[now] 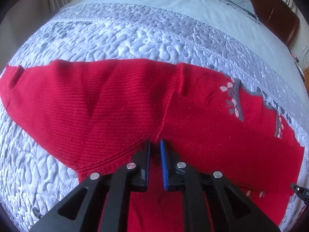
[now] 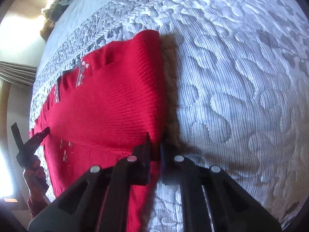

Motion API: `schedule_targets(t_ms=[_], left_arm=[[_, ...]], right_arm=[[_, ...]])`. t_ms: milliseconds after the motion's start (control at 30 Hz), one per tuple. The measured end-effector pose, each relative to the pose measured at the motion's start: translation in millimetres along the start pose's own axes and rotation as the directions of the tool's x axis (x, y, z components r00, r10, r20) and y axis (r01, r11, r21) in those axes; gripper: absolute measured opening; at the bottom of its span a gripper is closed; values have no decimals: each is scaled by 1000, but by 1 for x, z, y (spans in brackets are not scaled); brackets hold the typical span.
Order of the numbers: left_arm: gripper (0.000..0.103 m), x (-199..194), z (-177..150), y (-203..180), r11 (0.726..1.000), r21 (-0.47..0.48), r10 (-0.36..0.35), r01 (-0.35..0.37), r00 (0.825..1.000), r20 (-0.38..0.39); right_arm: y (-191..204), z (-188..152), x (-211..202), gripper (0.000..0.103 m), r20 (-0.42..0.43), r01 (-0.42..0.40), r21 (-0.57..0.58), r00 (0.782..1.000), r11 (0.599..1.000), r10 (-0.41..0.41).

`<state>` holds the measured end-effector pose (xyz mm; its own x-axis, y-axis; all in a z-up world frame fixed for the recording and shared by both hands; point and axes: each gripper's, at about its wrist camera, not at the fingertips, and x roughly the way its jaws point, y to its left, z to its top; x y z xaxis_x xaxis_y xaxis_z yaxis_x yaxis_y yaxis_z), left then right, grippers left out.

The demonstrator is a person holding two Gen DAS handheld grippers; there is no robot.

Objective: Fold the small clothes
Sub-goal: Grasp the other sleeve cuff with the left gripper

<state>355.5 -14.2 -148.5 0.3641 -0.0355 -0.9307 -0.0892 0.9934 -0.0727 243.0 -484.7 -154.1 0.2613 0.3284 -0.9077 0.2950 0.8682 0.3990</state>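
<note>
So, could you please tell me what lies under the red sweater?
The red sweater lies on a grey quilt, which shows all around it. Anything directly beneath the sweater is covered.

Nothing readable anywhere tbh, no text, labels, brands or nrs. Red sweater [image 1: 119, 104] only has a small flower pattern, the quilt [image 2: 241, 73] just stitching.

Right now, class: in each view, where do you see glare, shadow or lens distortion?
Left wrist view: fisheye bends the quilted bedspread into a dome, lighting even. Right wrist view: window glare whites out the left edge; the red sweater casts a shadow rightwards.
</note>
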Motion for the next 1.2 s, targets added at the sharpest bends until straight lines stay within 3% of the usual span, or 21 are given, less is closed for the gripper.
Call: schedule_targets(t_ms=[33, 100, 200, 267, 433, 567, 767, 833, 900, 967, 1067, 1200], left_arm=[[14, -3, 0, 1, 1000, 2, -7, 7, 1000, -7], [21, -17, 2, 9, 999, -23, -34, 34, 999, -4], [29, -51, 10, 24, 995, -61, -70, 75, 994, 87], [30, -63, 16, 20, 992, -60, -98, 106, 988, 122], [31, -36, 26, -25, 982, -4, -189, 189, 982, 27], [31, 9, 18, -43, 989, 27, -142, 144, 986, -83], [30, 14, 18, -44, 988, 29, -146, 149, 985, -90], [35, 1, 18, -40, 989, 34, -141, 144, 986, -87], [71, -21, 12, -27, 986, 51, -158, 161, 985, -63], [83, -43, 3, -2, 989, 86, -120, 122, 992, -24], [86, -57, -2, 48, 995, 92, -37, 38, 999, -14], [87, -68, 3, 166, 996, -33, 86, -87, 995, -49]], right_arm=[[6, 0, -2, 9, 3, 16, -30, 1000, 999, -16], [18, -1, -14, 22, 31, 74, -80, 997, 994, -72], [34, 2, -39, 23, 140, 161, -165, 980, 973, -139], [46, 10, -43, 23, 159, 137, -186, 981, 973, -108], [63, 32, -22, 21, 123, 97, -173, 989, 980, -76], [47, 40, 9, 15, 70, 165, -135, 985, 977, -157], [38, 41, 11, 15, 76, 136, -111, 989, 985, -128], [40, 34, -2, 22, 90, 136, -105, 988, 985, -127], [56, 16, -17, 31, 113, 135, -137, 986, 981, -120], [75, -4, -20, 37, 99, 146, -195, 987, 970, -129], [102, -31, -13, 42, 53, 148, -274, 989, 950, -139], [138, -59, 4, 46, 4, 132, -343, 990, 930, -139]])
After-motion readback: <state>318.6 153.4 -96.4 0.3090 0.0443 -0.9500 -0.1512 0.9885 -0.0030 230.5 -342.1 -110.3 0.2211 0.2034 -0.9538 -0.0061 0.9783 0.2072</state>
